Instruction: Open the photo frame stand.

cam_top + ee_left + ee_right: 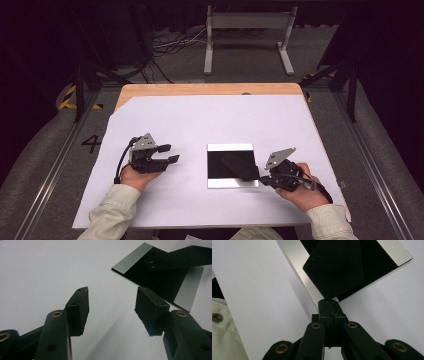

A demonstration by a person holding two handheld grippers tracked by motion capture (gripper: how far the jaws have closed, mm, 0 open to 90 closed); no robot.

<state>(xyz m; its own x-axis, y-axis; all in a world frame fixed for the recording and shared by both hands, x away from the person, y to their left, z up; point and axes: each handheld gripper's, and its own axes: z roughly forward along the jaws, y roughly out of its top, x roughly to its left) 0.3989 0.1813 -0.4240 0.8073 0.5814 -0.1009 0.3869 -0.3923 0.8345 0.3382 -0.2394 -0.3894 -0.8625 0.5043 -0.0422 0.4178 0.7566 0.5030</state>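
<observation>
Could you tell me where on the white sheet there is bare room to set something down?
The far half of the white sheet, and the strip between the left gripper and the black plate. It is crowded around the right gripper.

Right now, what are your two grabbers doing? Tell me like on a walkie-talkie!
Left gripper open, holding nothing. Right gripper shut on flat black strip. Strip lies across black-and-silver square plate. Nothing in the way.

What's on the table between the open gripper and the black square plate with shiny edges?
Nothing: in the high view, only bare white sheet lies between the left gripper and the black square plate with silver edges. The left gripper view shows the same.
</observation>
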